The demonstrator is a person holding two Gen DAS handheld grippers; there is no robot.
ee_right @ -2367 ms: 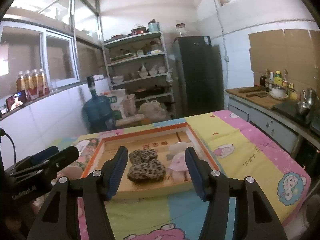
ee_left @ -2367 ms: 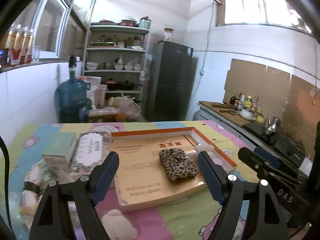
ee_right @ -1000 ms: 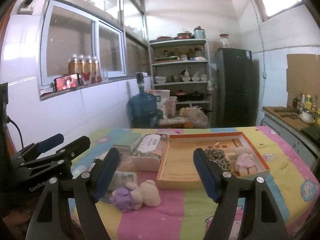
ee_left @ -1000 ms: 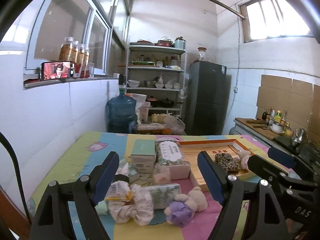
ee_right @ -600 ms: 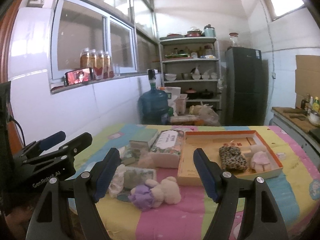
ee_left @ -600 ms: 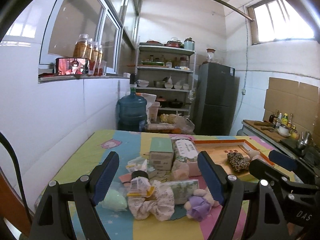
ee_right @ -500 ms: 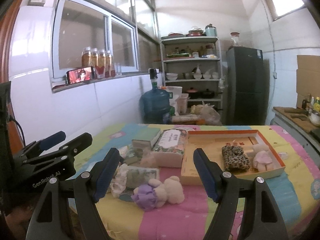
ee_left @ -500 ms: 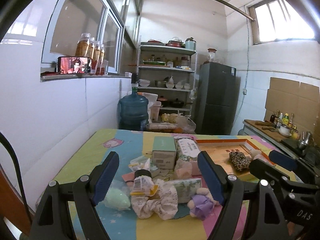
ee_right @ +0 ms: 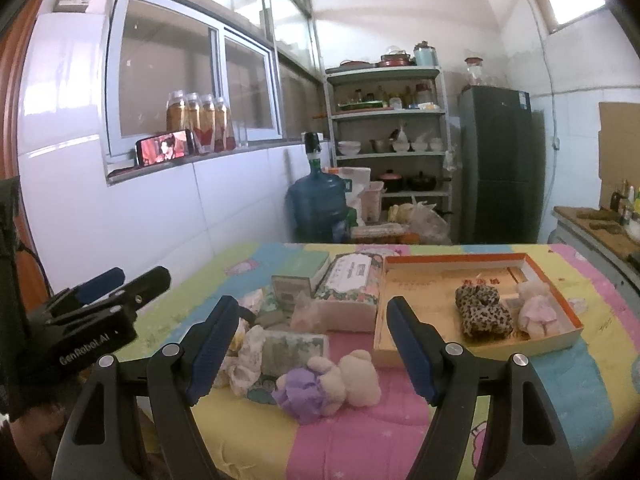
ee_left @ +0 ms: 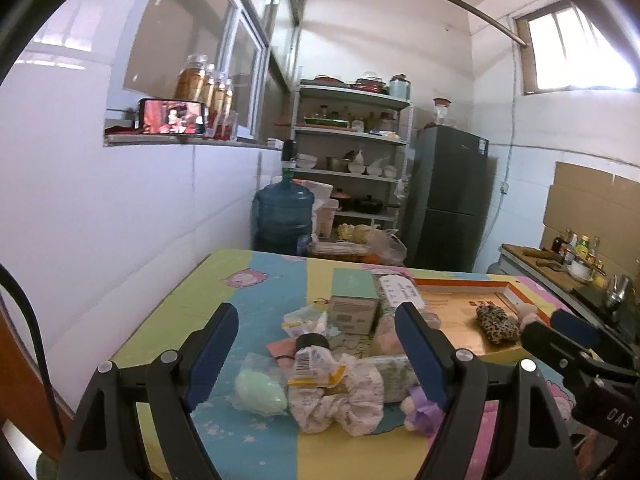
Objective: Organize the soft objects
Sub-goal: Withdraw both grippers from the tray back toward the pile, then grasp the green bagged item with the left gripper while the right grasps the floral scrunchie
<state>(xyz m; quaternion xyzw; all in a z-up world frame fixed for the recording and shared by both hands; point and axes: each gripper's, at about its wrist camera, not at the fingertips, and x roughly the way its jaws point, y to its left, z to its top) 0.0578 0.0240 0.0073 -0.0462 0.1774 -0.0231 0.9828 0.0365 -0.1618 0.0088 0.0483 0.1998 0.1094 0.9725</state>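
Right now I have both claws hovering short of the table (ee_right: 580, 368), each spread wide with nothing between the pads: my left gripper (ee_left: 316, 354) faces the clutter at the near left, my right gripper (ee_right: 310, 340) sits just beside it, aimed a little more toward the tray. Closest to me lies the plush bear (ee_right: 332, 384), on its side, its long axis running across my view, purple hooded part (ee_right: 298, 394) to the left and cream body to the right. Just behind it a floral tissue pack (ee_right: 294, 348) lies flat, also crosswise, touching a crumpled floral scrunchie (ee_left: 340, 400) on its left. A pale green soft lump in clear wrap (ee_left: 260, 392) rests beside the scrunchie, nearest the left claw. Further back a green box (ee_left: 354, 306) stands upright against a long floral tissue box (ee_right: 352, 284), whose length points away from me; these two wall off the far side of the heap. The orange-rimmed cardboard tray (ee_right: 476, 354) sits to the right, holding a leopard-print scrunchie (ee_right: 482, 312) and, touching it, a pink plush toy (ee_right: 538, 312) by the right wall.
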